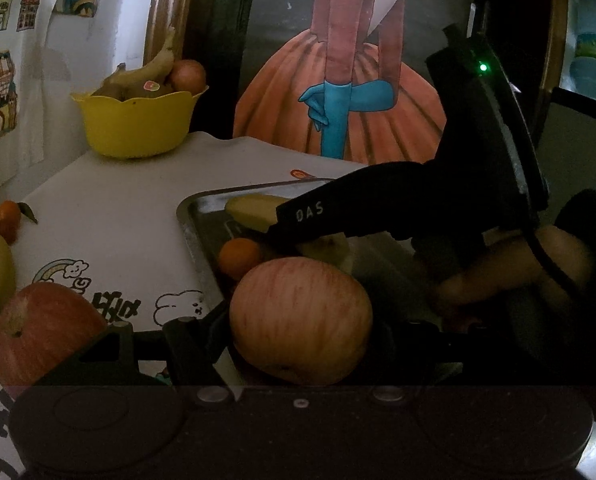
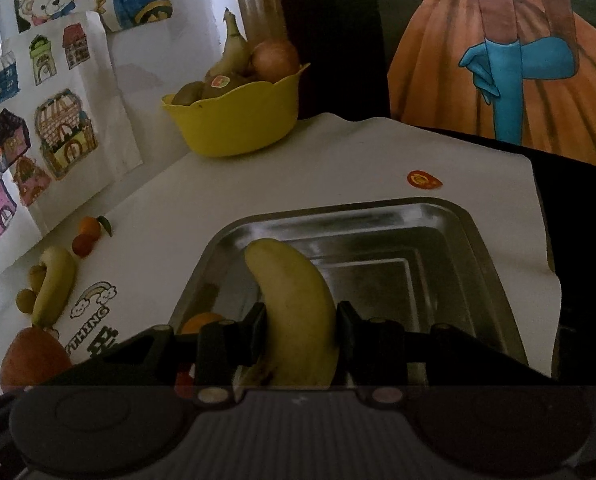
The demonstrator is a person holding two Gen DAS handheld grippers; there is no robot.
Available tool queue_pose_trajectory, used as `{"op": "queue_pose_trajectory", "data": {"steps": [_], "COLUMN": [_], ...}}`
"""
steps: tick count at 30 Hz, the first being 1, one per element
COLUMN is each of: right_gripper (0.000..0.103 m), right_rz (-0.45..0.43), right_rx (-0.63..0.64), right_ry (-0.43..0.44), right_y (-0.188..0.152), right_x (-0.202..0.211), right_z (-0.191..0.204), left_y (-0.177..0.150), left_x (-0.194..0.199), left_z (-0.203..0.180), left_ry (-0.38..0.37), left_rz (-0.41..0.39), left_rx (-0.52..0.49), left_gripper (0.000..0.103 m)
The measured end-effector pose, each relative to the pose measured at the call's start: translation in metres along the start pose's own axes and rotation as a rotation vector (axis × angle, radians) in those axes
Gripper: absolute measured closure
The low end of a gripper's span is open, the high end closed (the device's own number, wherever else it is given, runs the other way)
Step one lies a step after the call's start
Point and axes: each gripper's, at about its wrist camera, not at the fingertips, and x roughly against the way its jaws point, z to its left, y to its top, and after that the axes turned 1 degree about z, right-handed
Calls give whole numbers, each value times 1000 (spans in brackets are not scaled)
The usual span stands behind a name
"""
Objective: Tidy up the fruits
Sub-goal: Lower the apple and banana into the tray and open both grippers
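Observation:
A big red-yellow apple (image 1: 302, 320) sits between the fingers of my left gripper (image 1: 298, 334), which is shut on it over the near corner of the steel tray (image 1: 185, 216). The right finger is lost in the dark. My right gripper (image 2: 300, 340) is shut on a yellow banana (image 2: 298, 304) held above the tray (image 2: 478, 240). From the left wrist, that banana (image 1: 249, 206) shows under the other tool's black finger (image 1: 310, 212). A tangerine (image 1: 239, 258) lies in the tray.
A yellow bowl (image 2: 237, 128) with a banana and other fruit stands at the back left. On the white cloth left of the tray lie another apple (image 2: 33, 356), a banana (image 2: 55, 284) and small tangerines (image 2: 87, 234). Paper drawings hang on the left wall.

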Motion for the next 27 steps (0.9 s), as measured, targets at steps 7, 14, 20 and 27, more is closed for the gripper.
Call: {"op": "queue_pose_trajectory", "data": {"steps": [7,14,20,27], "right_gripper": [59,49,27,0], "right_rz": [-1,-38,-120,-267], "right_rx": [-11,-77,-125,-95], "right_ry": [10,-2,-42,-156], "right_y": [-1,-8,-13,-26], "right_x": [0,17,59,123], "right_z": [0,-7,-17,2], "left_y": [0,2,3,-1], "left_x": [0,3,24,71], "left_z": [0,2,1,7], "left_ry": [-3,1,-23,6], "left_rz": [1,11,-15,-92], "left_rx": [5,27,31,51], "left_gripper": [31,21,10,1]}}
